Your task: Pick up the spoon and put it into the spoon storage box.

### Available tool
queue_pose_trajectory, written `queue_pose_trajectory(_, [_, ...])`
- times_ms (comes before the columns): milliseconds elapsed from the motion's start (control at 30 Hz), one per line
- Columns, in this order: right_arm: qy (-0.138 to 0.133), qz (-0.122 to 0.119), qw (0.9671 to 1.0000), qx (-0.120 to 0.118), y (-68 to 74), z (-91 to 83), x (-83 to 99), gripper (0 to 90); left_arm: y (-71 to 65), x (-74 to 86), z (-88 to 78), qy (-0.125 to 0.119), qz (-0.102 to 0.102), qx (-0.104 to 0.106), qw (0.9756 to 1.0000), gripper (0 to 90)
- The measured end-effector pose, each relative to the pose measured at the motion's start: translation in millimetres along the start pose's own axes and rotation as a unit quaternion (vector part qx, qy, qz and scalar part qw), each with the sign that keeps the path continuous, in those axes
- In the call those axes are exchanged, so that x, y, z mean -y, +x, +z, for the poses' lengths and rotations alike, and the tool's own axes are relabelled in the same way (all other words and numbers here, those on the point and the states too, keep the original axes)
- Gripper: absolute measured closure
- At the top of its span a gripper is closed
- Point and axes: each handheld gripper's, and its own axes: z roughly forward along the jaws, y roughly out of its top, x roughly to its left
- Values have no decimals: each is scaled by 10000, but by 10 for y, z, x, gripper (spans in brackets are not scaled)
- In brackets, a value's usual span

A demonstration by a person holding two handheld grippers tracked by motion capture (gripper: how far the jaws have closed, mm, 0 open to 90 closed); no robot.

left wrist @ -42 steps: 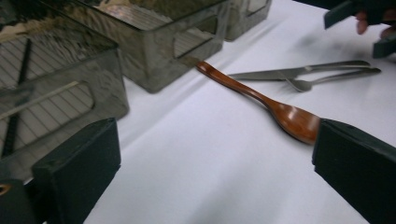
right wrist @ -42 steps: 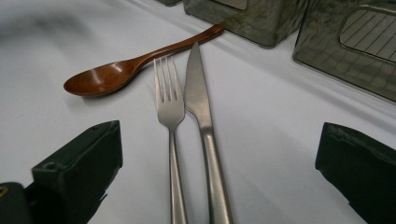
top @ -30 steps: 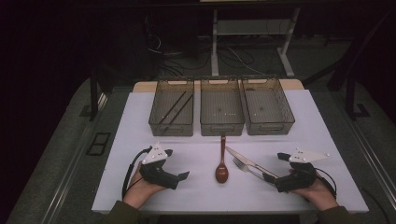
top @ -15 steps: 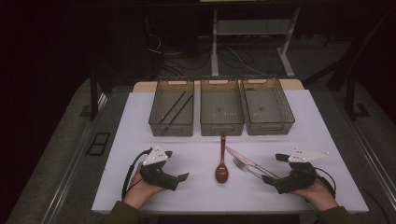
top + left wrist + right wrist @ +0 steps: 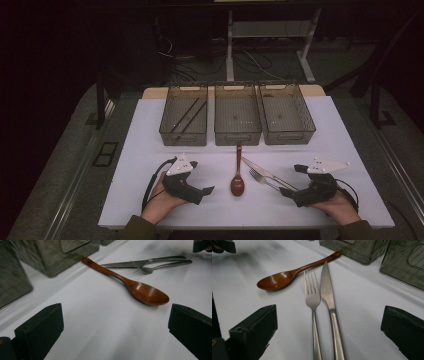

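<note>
A brown wooden spoon (image 5: 237,180) lies on the white table, bowl toward me. Just right of it lie a steel fork (image 5: 261,179) and a steel knife (image 5: 259,170), side by side at a slant. My left gripper (image 5: 204,192) rests left of the spoon, open and holding nothing. In the left gripper view the spoon (image 5: 147,293) lies ahead of the wide-apart jaws, slightly right. My right gripper (image 5: 287,193) is open at the handle ends of the cutlery. In the right gripper view the fork (image 5: 312,297) and knife (image 5: 328,295) run up between the jaws, untouched.
Three clear smoky bins stand in a row behind the cutlery. The left bin (image 5: 184,116) holds dark chopsticks; the middle bin (image 5: 237,114) and right bin (image 5: 287,113) look nearly empty. Bare white table (image 5: 145,155) spreads around both hands. Dark floor surrounds the table.
My right gripper has edged slightly left, closer to the fork and knife handles. The left gripper and the cutlery have barely moved.
</note>
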Motion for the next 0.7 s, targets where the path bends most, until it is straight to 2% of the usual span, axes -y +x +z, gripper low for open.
queue_pose_trajectory(167, [10,-11,10000,5,2,4,6,2,-25,-88,101,-48,-29,165,9998,40])
queue_pose_trajectory(300, [19,7,10000,1,1,8,10,2,-30,-157,180,-112,-52,297,9995,134])
queue_pose_trajectory(367, [12,9,10000,4,0,7,11,2,-38,-187,232,-100,-102,366,9992,153])
queue_pose_trajectory(433, [15,9,10000,10,1,7,11,2,-47,-217,281,-112,-130,533,9984,222])
queue_pose_trajectory(533, [19,9,10000,11,1,7,12,2,-80,-272,356,-96,-71,680,9976,312])
queue_pose_trajectory(700, [11,23,10000,11,-5,3,19,2,-147,-353,501,1,-71,884,9961,521])
